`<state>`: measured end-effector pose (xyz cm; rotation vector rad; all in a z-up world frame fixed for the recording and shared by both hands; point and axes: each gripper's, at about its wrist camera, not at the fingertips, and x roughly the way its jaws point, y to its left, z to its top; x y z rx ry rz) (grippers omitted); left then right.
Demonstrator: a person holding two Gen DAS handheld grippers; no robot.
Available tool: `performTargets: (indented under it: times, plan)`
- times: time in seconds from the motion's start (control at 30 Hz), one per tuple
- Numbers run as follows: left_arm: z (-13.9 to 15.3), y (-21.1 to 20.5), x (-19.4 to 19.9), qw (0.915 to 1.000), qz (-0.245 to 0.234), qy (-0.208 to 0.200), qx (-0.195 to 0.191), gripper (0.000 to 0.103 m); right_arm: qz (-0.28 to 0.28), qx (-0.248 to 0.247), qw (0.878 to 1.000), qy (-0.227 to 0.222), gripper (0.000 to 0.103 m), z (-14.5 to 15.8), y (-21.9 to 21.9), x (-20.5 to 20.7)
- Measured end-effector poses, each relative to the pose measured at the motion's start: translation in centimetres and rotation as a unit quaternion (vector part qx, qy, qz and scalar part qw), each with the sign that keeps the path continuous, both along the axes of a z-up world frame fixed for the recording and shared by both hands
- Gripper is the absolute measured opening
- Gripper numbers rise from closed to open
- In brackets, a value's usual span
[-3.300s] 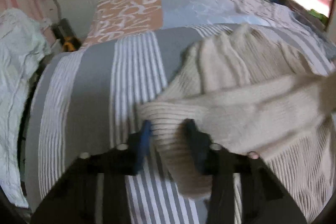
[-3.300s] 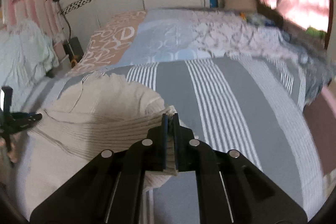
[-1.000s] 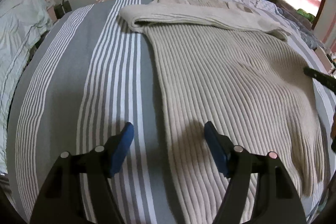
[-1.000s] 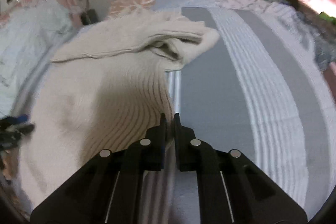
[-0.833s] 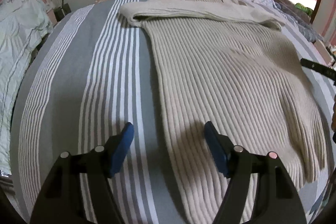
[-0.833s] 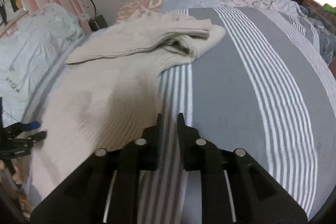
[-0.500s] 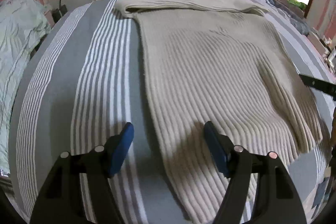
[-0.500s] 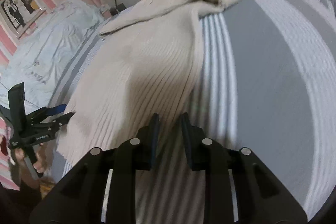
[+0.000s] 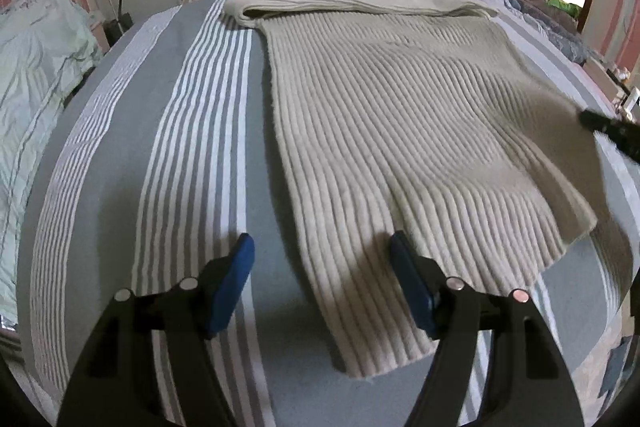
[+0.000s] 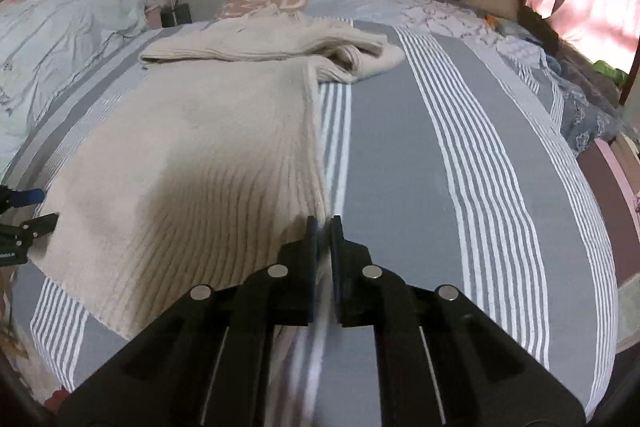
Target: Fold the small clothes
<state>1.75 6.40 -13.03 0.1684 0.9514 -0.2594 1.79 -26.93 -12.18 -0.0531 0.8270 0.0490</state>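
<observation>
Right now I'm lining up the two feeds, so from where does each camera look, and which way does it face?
Left wrist: sits on the left gripper, looking along the bedspread over the sweater's left edge toward the wardrobe; its blue-padded fingers spread wide.
Right wrist: sits on the right gripper, over the sweater's right edge, facing the same way; fingers nearly together, nothing visibly between them.
Shared: sweater, bedspread; each view catches the other gripper at its edge.
</observation>
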Motion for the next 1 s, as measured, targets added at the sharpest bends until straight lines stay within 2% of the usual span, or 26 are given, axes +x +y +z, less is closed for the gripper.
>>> performTargets:
  times: [0.17,0.23,0.37,0.47,0.53,0.6,0.67,0.7,0.73,0.77,0.8,1.0]
  plan:
    - [0.0,0.0,-0.2,1.0000,-0.005,-0.006,0.005,0.076,0.005,0.131,0.991,0.004,0.007,-0.4,-2.4,-2.1]
    - [-0.2,0.0,0.0,1.0000,-0.003,0.000,-0.001,0.076,0.020,0.161,0.987,0.019,0.026,-1.1,-2.3,-2.8]
    - [-0.5,-0.2,-0.1,0.9997,-0.003,0.011,-0.021,0.076,0.032,0.162,0.986,0.037,0.030,-1.8,-0.5,-3.4]
    - [-0.7,-0.8,-0.7,0.9999,-0.007,0.005,-0.015,0.076,0.034,0.171,0.983,0.052,0.033,-2.6,-0.1,-3.5]
    - [-0.7,-0.8,-1.0,0.9997,-0.005,0.003,-0.024,0.066,0.040,0.174,0.982,0.063,0.033,-2.9,0.3,-3.7]
    - [-0.4,-0.8,-1.6,0.9988,-0.016,0.009,-0.046,0.037,0.047,0.170,0.982,0.069,0.033,-3.0,0.9,-4.6]
    - [-0.3,-1.2,-2.2,0.9988,-0.025,0.005,-0.042,0.028,0.052,0.166,0.982,0.076,0.033,-3.1,1.3,-4.9]
    - [-0.2,-1.3,-2.3,0.9990,-0.027,0.003,-0.037,0.023,0.054,0.161,0.982,0.077,0.029,-3.0,1.4,-5.1]
    - [-0.1,-1.4,-2.4,0.9990,-0.028,0.000,-0.035,0.020,0.058,0.151,0.984,0.078,0.020,-3.0,1.7,-5.0]
    - [0.0,-1.5,-2.4,0.9989,-0.031,-0.002,-0.036,0.014,0.062,0.149,0.984,0.079,0.018,-3.0,1.7,-5.0]
    - [0.2,-1.6,-2.4,0.9987,-0.033,-0.003,-0.037,0.011,0.065,0.150,0.983,0.080,0.017,-3.0,1.8,-4.9]
    - [-0.1,-1.9,-1.7,0.9996,-0.016,-0.001,-0.021,0.010,0.063,0.124,0.989,0.058,0.010,-3.2,2.3,-5.0]
